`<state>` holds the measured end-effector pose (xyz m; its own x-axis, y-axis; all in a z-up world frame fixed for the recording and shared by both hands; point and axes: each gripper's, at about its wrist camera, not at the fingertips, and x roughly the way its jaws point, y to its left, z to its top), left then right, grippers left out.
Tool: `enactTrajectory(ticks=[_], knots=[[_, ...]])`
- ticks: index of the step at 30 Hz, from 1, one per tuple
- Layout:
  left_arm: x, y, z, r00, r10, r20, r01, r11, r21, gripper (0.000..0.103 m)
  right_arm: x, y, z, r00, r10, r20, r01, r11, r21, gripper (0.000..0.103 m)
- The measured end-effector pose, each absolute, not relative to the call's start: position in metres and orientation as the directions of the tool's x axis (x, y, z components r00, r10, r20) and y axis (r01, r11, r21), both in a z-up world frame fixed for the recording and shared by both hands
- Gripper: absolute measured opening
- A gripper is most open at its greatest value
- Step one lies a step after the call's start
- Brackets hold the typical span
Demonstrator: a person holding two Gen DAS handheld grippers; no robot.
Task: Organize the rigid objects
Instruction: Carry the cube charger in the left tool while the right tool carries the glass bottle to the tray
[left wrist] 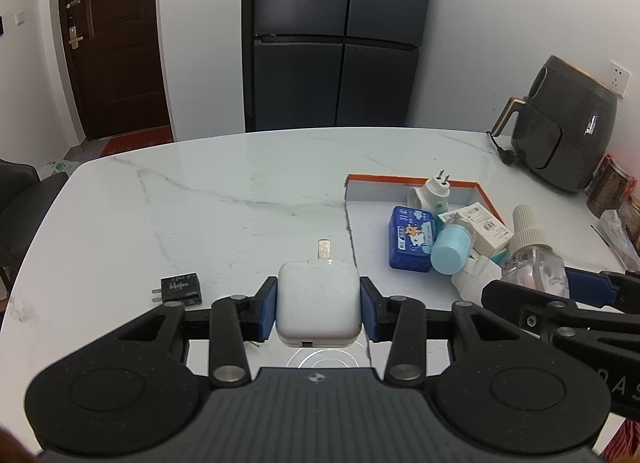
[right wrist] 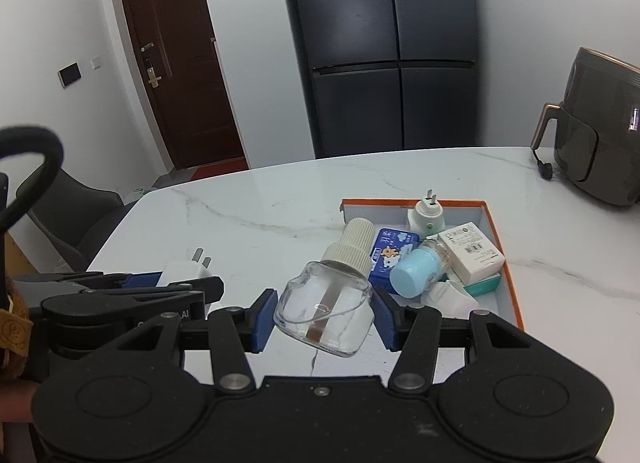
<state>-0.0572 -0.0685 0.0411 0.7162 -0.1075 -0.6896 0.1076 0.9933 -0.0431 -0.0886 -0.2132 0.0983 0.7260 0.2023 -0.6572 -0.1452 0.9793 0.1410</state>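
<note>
Your left gripper [left wrist: 318,305] is clamped on the white square plastic charger [left wrist: 318,305], its blue pads pressing both flat sides, metal prongs pointing away from you. It hangs above the white marble-veined table [left wrist: 208,199], to the left of the shallow white box with the orange rim [left wrist: 412,182].

Your right gripper [right wrist: 325,317] holds the clear glass refill bottle with the ribbed cream cap [right wrist: 326,305]. The bottle sits tilted between the blue pads, cap leaning away and to the right, at the near left side of the orange-rimmed box, over its edge.

Inside that box lie a blue printed rectangular pack [left wrist: 412,241], a small bottle with a pale blue cap [left wrist: 450,251] on its side just right of the pack, a white round plug-in device with two prongs up [left wrist: 432,193] at the far side, and a white printed carton [left wrist: 482,225] toward the right wall.

A small black plug adapter [left wrist: 180,288] lies on the table, well to the left of the box and left of your charger. A dark grey air fryer [left wrist: 568,127] stands beyond the box, at the table's far right.
</note>
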Motion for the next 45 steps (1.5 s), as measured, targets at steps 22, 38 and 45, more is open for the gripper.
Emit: enactTrajectory(ticks=[22, 38, 45], knots=[[-0.055, -0.101, 0.041, 0.715, -0.154, -0.682, 0.163, 0.985, -0.052, 0.042, -0.102, -0.247, 0.105, 0.747, 0.145, -0.649, -0.073, 0.988, 0.136, 0.062], [-0.049, -0.139, 0.030, 0.690, -0.210, -0.693, 0.234, 0.970, -0.062, 0.042, -0.107, -0.286, 0.101, 0.749, 0.072, -0.659, 0.016, 0.992, 0.127, 0.062], [-0.046, -0.152, 0.027, 0.683, -0.221, -0.696, 0.250, 0.966, -0.060, 0.042, -0.106, -0.297, 0.098, 0.745, 0.054, -0.665, 0.040, 0.991, 0.125, 0.062]])
